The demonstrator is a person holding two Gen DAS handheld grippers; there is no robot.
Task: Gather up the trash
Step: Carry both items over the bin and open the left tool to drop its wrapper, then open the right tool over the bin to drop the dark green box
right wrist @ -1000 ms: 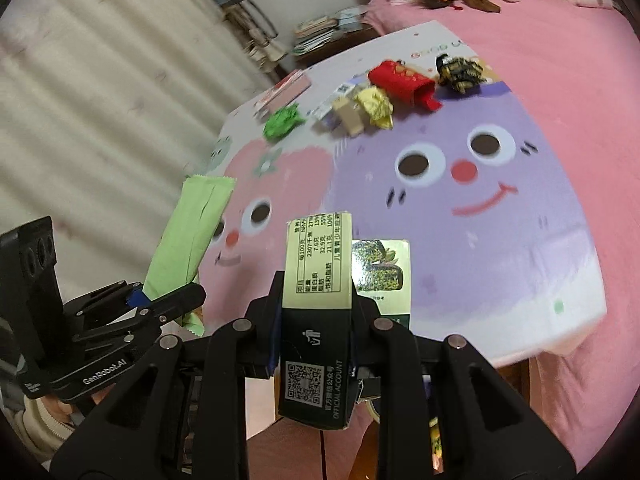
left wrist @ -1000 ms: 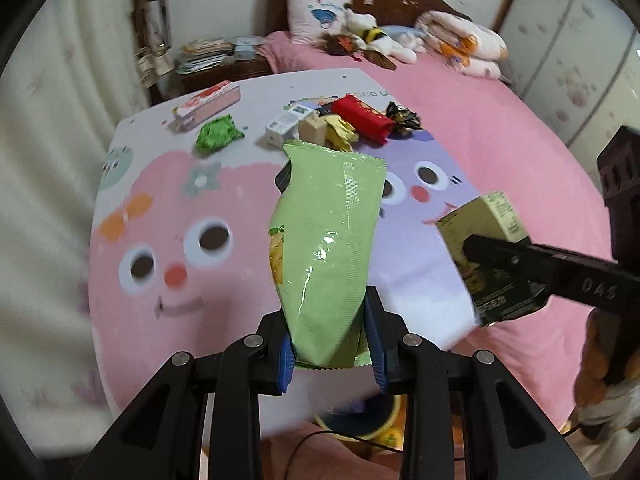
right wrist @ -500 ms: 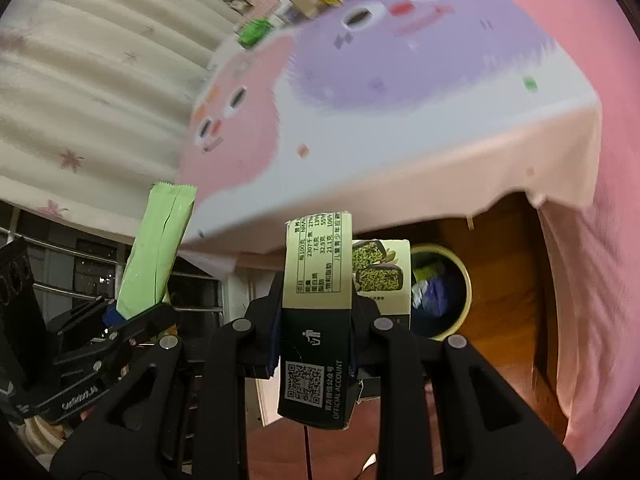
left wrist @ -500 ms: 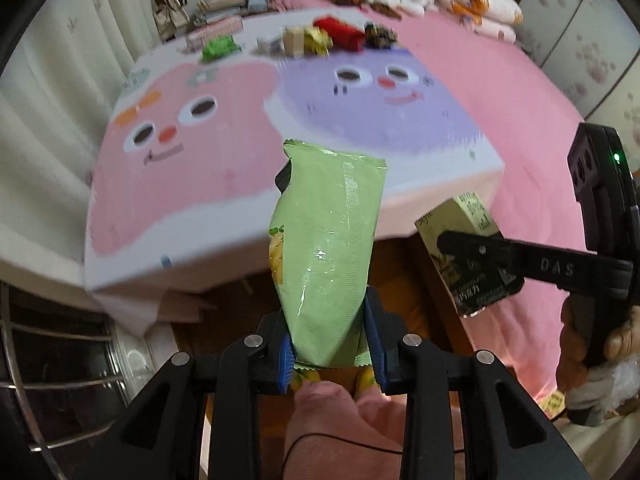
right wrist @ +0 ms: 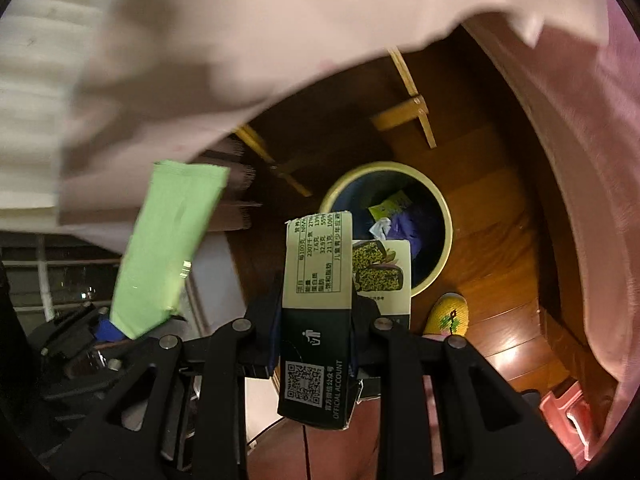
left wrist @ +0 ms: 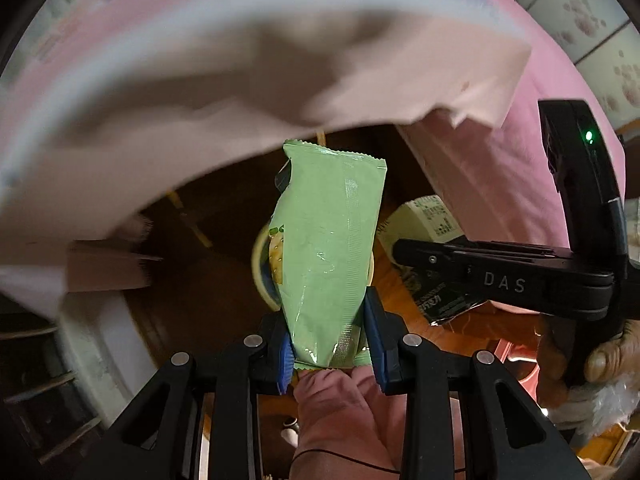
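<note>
pink tablecloth (right wrist: 240,60) of the surface now hangs over both views as a blurred edge, where half a second ago the cartoon top was still seen from above; both cameras have tipped down under it to the wooden floor (right wrist: 500,240). this means the carry is almost finished. the round trash bin (right wrist: 446,216) with a pale rim stands on the floor, already with some scraps inside. the right gripper (right wrist: 316,312) is pinching the dark snack box (right wrist: 314,344) right before the bin opening. the left gripper (left wrist: 330,344) is pressed on the bottom of the green wrapper (left wrist: 328,248), which stands upright and covers most of the bin in its view. i judge that both pieces only need letting go over the opening.
</note>
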